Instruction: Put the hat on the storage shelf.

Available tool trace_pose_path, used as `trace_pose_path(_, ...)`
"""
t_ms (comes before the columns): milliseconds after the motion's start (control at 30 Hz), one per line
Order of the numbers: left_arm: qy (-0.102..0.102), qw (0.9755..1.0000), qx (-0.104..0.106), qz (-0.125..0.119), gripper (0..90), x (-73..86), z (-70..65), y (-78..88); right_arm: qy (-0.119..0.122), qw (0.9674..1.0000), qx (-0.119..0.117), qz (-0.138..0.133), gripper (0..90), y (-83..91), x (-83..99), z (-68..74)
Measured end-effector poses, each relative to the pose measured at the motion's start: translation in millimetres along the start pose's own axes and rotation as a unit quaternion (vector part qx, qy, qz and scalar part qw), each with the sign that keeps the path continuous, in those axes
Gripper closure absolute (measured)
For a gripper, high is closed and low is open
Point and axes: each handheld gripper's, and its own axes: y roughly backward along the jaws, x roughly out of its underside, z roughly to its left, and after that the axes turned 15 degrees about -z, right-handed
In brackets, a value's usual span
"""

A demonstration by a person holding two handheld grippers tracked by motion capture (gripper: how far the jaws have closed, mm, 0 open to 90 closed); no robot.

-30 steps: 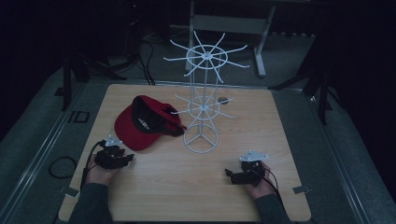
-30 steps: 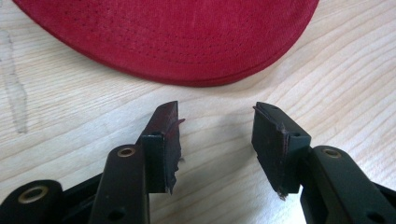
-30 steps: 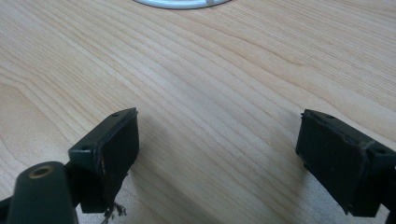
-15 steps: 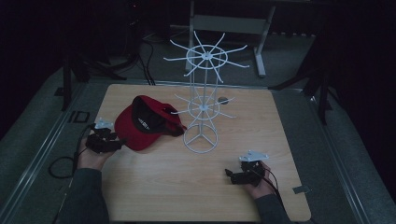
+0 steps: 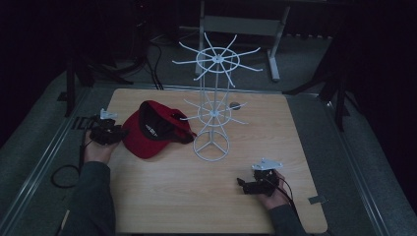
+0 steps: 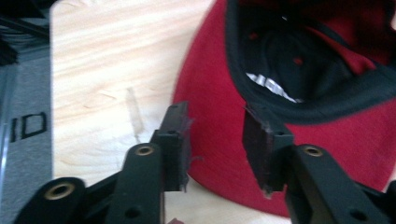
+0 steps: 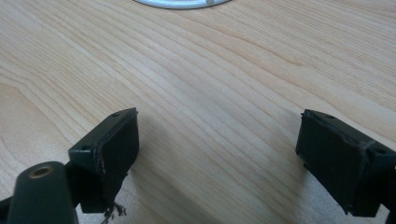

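A red cap (image 5: 147, 140) with a black lining lies upside down on the wooden table (image 5: 275, 128), left of a white wire rack (image 5: 213, 114). My left gripper (image 5: 119, 133) sits at the cap's left side, jaws pointed at it. In the left gripper view that gripper (image 6: 217, 114) is open, and the cap's red cloth (image 6: 205, 79) shows through the gap just beyond the tips; nothing is held. My right gripper (image 5: 242, 183) rests low on the table at the front right. It is wide open (image 7: 219, 126) over bare wood, with the rack's white base ring (image 7: 182, 3) ahead of it.
The rack's thin arms spread out in two tiers above its round base (image 5: 211, 146). A metal rail (image 5: 49, 157) runs along the table's left edge, right beside my left hand. Dark stands and cables stand behind the table.
My left gripper has moved away from the front edge, up along the left side of the cap, and now points at it. The right gripper has not moved.
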Motion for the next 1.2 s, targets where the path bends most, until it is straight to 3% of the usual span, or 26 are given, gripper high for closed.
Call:
trace_pose_path(167,-0.001,0.9999,-0.015,0.001,62.2,-2.8,3.3,-10.5,0.000,1.0000,0.000,0.000,13.1,0.0,0.0,0.1)
trace_pose_path(267,0.012,0.9994,-0.030,0.009,59.2,-1.1,9.8,-17.7,-0.001,1.0000,0.000,0.000,13.1,0.0,-0.1,0.2)
trace_pose_path(333,0.038,0.9989,-0.026,0.004,57.6,-2.8,14.0,-19.5,-0.001,1.0000,0.000,0.000,13.1,0.0,-0.1,0.2)
trace_pose_path(467,0.020,0.9996,-0.022,0.001,56.7,-9.3,13.4,-23.2,0.000,1.0000,0.000,0.000,13.1,-0.1,0.0,0.0)
trace_pose_path(667,0.034,0.9992,-0.018,0.013,57.7,-9.7,18.5,-34.2,0.000,1.0000,0.000,0.000,13.1,-0.1,0.0,0.1)
trace_pose_path(767,0.022,0.9993,-0.011,0.027,55.3,-9.0,17.8,-38.2,0.000,1.0000,0.000,0.000,13.1,-0.1,-0.1,0.0)
trace_pose_path(900,0.025,0.9988,0.000,0.043,55.3,-6.4,17.9,-40.5,0.000,1.0000,0.000,0.000,13.1,-0.2,-0.1,0.0)
trace_pose_path(1033,0.008,0.9978,0.016,0.064,60.1,-3.4,13.1,-39.6,0.000,1.0000,0.000,0.000,13.1,-0.2,-0.1,0.0)
trace_pose_path(1200,0.005,0.9972,0.024,0.070,66.6,-2.7,9.3,-33.8,0.000,1.0000,0.000,0.000,13.1,-0.2,-0.1,0.0)
